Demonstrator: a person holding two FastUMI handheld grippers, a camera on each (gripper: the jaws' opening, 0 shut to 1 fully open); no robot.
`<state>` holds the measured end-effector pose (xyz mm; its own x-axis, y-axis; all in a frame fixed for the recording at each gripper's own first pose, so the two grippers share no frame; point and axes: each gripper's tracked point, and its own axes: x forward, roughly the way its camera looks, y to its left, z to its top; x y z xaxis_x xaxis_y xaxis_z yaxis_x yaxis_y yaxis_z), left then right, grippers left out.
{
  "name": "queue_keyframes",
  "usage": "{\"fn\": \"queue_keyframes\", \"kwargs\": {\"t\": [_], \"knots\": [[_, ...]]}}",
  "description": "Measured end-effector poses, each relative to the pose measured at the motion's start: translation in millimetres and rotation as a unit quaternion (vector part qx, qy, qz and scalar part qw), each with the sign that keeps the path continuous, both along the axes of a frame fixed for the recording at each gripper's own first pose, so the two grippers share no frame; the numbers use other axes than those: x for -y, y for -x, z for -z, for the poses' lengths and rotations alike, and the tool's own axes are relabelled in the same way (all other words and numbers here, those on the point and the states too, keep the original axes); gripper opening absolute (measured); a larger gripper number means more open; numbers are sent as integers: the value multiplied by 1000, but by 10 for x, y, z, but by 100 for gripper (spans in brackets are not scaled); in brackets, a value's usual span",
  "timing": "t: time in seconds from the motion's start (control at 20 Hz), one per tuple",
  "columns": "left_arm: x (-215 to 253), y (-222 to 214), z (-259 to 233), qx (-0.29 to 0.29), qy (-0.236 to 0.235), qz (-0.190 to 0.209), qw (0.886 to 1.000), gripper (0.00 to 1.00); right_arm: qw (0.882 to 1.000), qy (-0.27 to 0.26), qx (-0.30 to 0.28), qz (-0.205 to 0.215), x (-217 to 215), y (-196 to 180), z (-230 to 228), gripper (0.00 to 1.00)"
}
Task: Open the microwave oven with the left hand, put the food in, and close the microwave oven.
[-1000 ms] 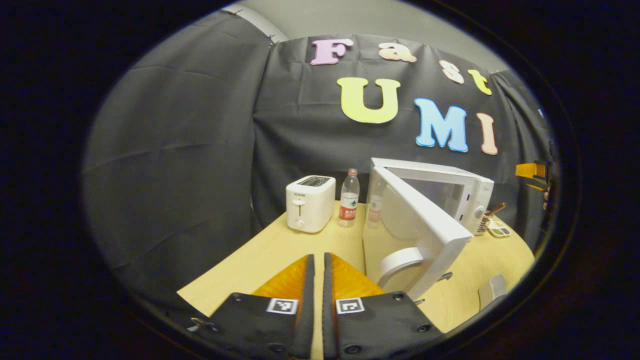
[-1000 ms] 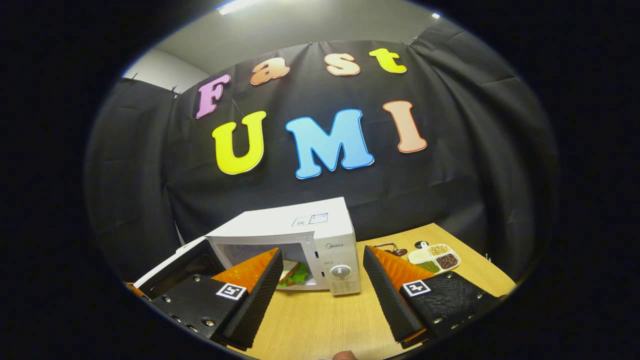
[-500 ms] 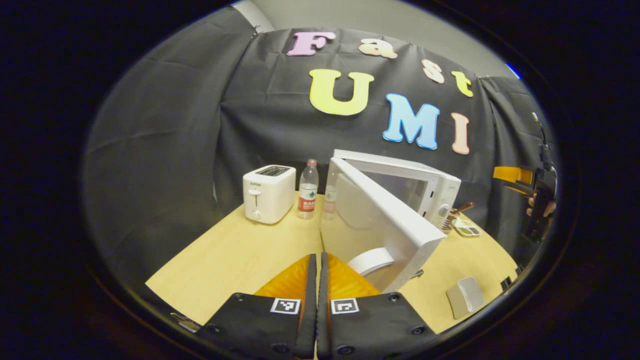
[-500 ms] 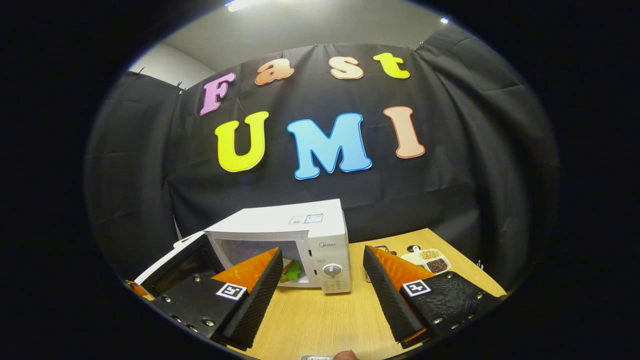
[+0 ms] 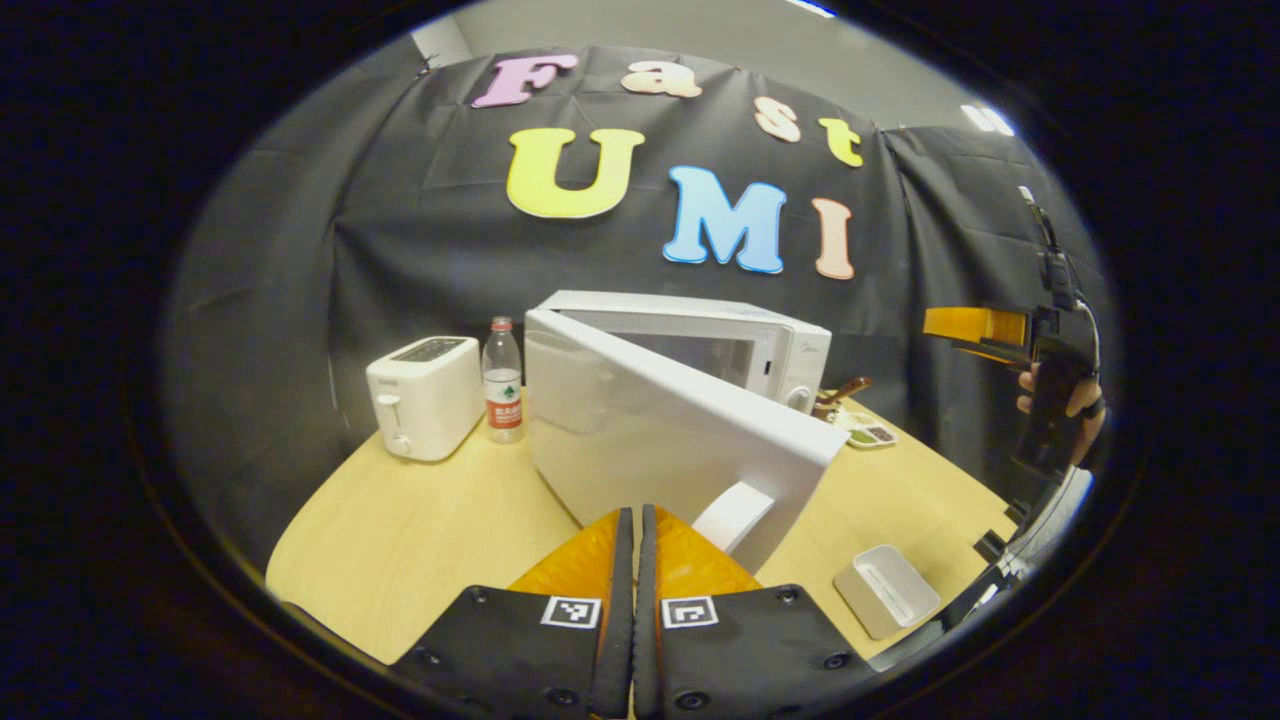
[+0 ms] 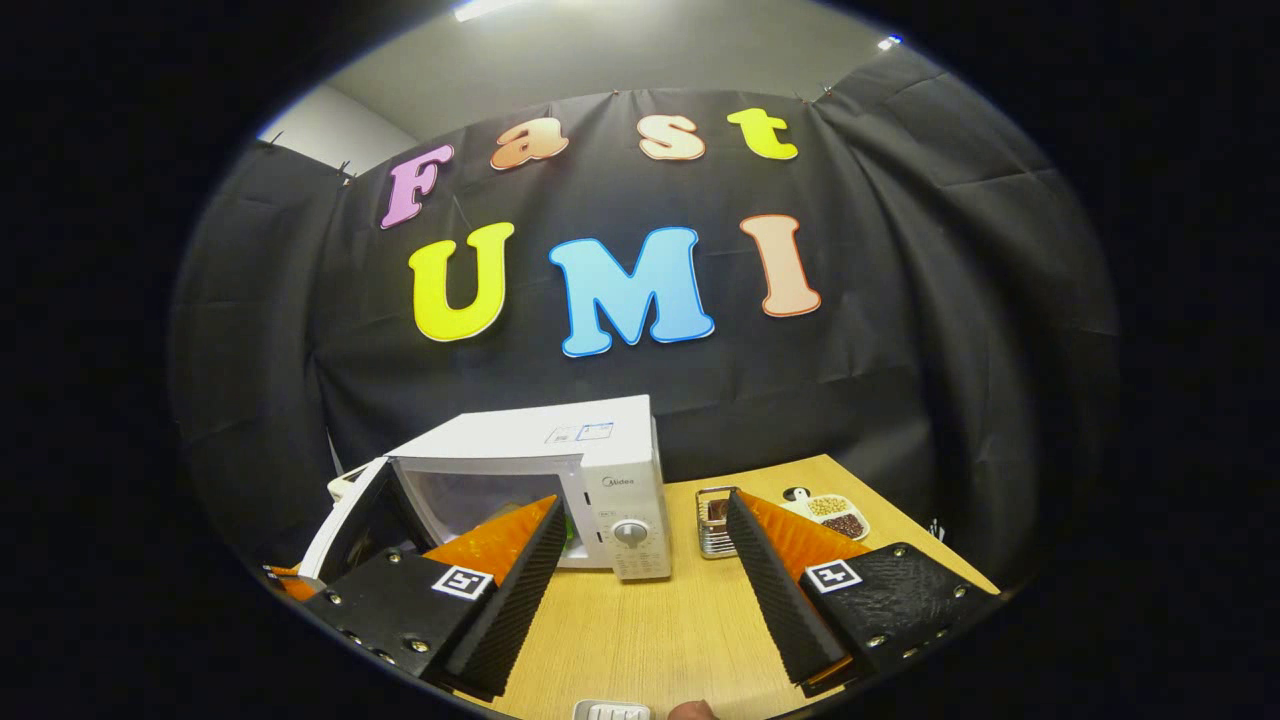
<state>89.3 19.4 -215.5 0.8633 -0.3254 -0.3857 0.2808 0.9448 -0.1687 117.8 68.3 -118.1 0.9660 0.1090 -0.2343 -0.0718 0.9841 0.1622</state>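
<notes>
On the wooden surface (image 5: 420, 540), far from the camera in the left gripper view, sits the white microwave oven (image 5: 745, 335) with its door (image 5: 660, 430) swung partly out toward us, the white handle (image 5: 735, 515) showing at the door's near edge. Down at the bottom, the left claw (image 5: 637, 545) has its two orange fingers pressed flat together with nothing between them, its tip just in front of that handle; whether it actually touches the door, I can't tell. Left of the oven stand a water bottle (image 5: 503, 380) and a white toaster (image 5: 425, 397). Off at the right edge, a hand (image 5: 1065, 400) grips the other tool, partly cut off by the rim.

Over to the right gripper view: the right claw (image 6: 640, 560) hangs above the surface (image 6: 680, 640) with its fingers spread wide apart and empty. Between them you see the oven (image 6: 560, 470), door (image 6: 355, 525) ajar at the left. The food (image 6: 570, 545) is inside the cavity, just a sliver of green peeking past the left finger, mostly hidden and hard to make out. Right of the oven sit a small metal rack (image 6: 713, 520) and a divided dish of beans (image 6: 835, 515), the rack partly covered by the right finger. A small grey thing (image 6: 610, 711) is cropped at the bottom edge.
</notes>
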Motion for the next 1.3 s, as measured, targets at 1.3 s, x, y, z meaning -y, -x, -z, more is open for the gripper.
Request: {"fn": "queue_keyframes", "kwargs": {"t": [1.3], "knots": [[1502,-1443,-211,40,14,130,991,8,999,20,-27,40,208,406,47,98]]}}
